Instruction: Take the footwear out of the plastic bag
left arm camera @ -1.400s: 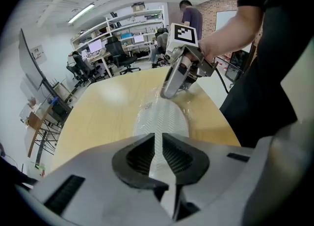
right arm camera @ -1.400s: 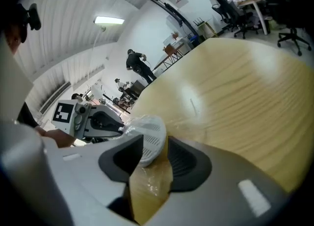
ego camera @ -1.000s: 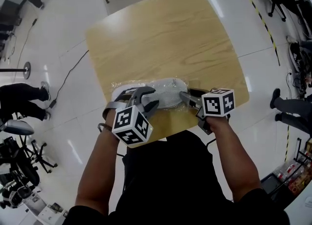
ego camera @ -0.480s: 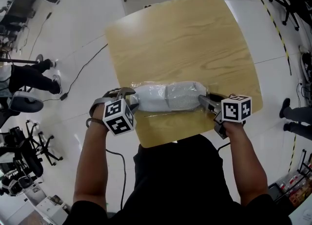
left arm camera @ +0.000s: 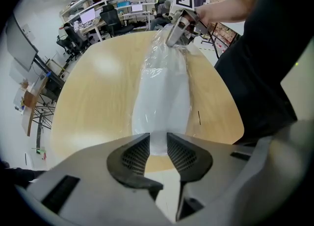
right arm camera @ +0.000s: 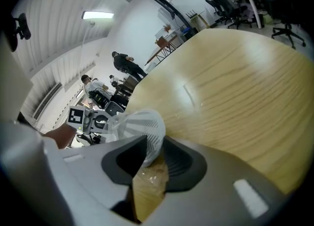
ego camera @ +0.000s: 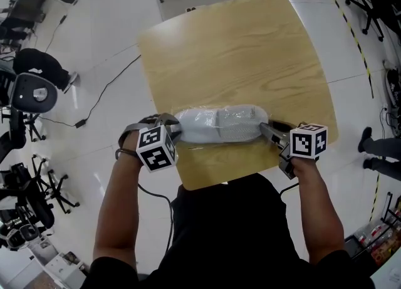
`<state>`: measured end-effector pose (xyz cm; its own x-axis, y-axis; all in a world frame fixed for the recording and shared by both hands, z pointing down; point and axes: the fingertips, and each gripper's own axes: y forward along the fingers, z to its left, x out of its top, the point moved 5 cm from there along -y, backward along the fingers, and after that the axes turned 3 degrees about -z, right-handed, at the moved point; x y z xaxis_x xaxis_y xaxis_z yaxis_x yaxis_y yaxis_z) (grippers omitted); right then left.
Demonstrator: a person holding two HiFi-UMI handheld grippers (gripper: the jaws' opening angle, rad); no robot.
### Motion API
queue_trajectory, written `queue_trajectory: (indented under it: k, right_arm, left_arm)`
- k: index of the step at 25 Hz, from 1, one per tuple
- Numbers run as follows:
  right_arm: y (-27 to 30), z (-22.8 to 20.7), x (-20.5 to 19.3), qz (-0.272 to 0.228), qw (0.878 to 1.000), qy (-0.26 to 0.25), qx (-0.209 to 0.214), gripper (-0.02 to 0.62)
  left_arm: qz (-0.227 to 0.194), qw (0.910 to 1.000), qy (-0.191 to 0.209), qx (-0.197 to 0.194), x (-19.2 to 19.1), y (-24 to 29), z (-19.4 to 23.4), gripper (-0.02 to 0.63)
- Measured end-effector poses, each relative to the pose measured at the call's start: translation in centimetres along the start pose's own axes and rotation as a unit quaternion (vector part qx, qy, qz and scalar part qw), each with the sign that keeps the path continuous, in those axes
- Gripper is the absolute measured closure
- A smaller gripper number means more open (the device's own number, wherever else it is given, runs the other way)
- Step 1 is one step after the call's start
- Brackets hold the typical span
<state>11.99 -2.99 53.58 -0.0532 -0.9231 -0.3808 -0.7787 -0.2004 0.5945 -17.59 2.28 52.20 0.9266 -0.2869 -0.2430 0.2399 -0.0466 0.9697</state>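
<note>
A white shoe (ego camera: 203, 128) sealed inside a clear plastic bag (ego camera: 241, 132) lies crosswise along the near edge of the wooden bench (ego camera: 250, 49), as a person works on it with a hand-held gripper at each end. The left gripper (ego camera: 170, 123) is closing its jaws on the end of the bag toward the bench's left side, with the pale, film-covered bulk filling the narrow gap between the pads. The right gripper (ego camera: 268, 131) is closing on the end toward the bench's right side, where the shoe's mesh toe and a fold of film sit between its jaws. The shoe is not yet out. Which end of the bag is open cannot be told. To do the step well, one pair of jaws should probably pinch film alone while the other holds the shoe through the bag. The pull should run level along the bench, slowly enough that the slick plastic neither tears nor slips free.
</note>
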Motion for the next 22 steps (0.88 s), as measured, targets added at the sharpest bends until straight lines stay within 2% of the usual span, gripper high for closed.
queue_trajectory:
  k: [7,22]
  right_arm:
    - [-1.8,-0.8,0.1,-0.023,0.999,0.008,-0.024,0.492]
    - [-3.1,-1.8,-0.1,-0.034,0.998,0.01,-0.05,0.491]
  left_arm:
    - [0.01,0.9997,0.021,0.008,0.2,-0.1,-0.2,0.51]
    - [0.027,0.9986,0.035,0.028,-1.5,-0.9,0.5,0.54]
